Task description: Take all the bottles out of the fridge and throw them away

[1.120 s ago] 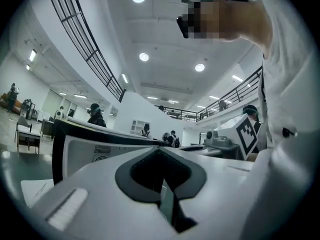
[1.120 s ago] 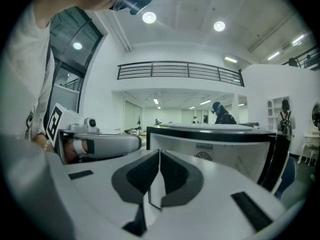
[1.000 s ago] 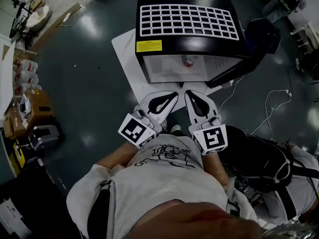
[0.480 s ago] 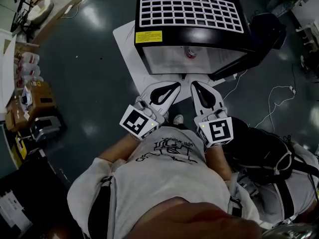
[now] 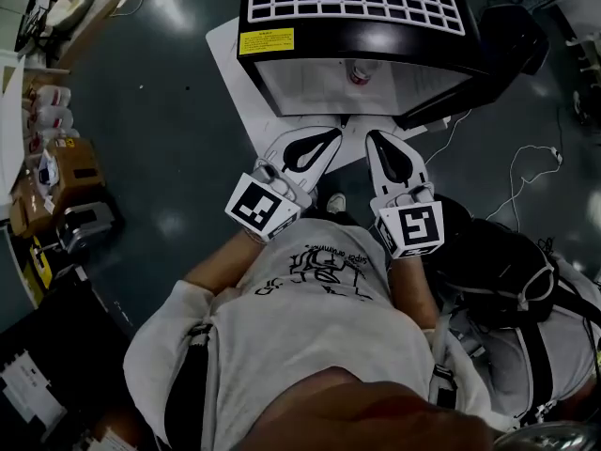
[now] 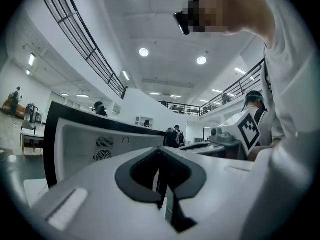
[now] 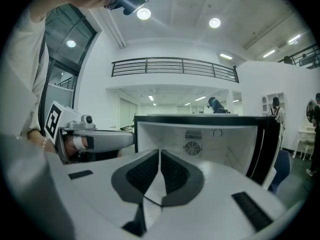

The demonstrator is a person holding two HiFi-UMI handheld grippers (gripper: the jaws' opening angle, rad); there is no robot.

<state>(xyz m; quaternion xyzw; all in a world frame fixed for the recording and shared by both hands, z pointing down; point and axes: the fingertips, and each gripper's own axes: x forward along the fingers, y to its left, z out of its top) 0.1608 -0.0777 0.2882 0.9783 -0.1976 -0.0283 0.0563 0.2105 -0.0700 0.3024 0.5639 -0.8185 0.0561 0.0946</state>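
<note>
Viewed steeply from above, the left gripper (image 5: 335, 134) points at the open front of a small black fridge (image 5: 376, 38) that stands on a white mat (image 5: 230, 64) on the dark floor. Its tongs are pressed together, tips meeting, with nothing between them. Just right of it, well apart from the fridge's opening, the right gripper (image 5: 372, 136) is likewise pressed tight and empty. The fridge door (image 5: 437, 111) hangs open to the right, and farther right lie a black bag (image 5: 498, 271) and a thin cable (image 5: 526, 172). You appear to be at the approach, with nothing lifted out yet. To do it well, spread the tongs of one gripper before you reach in, go in level and low, and close round the bottle's body below its neck. Keep the other gripper clear of the door edge. The bottle (image 5: 358, 71) stands upright inside the fridge, near the middle of the compartment. Only its top shows: a pale cap above a red band, the rest hidden under the fridge's roof. In the right gripper view the white interior (image 7: 220, 144) shows a round fan grille, and no bottle can be made out there.
</note>
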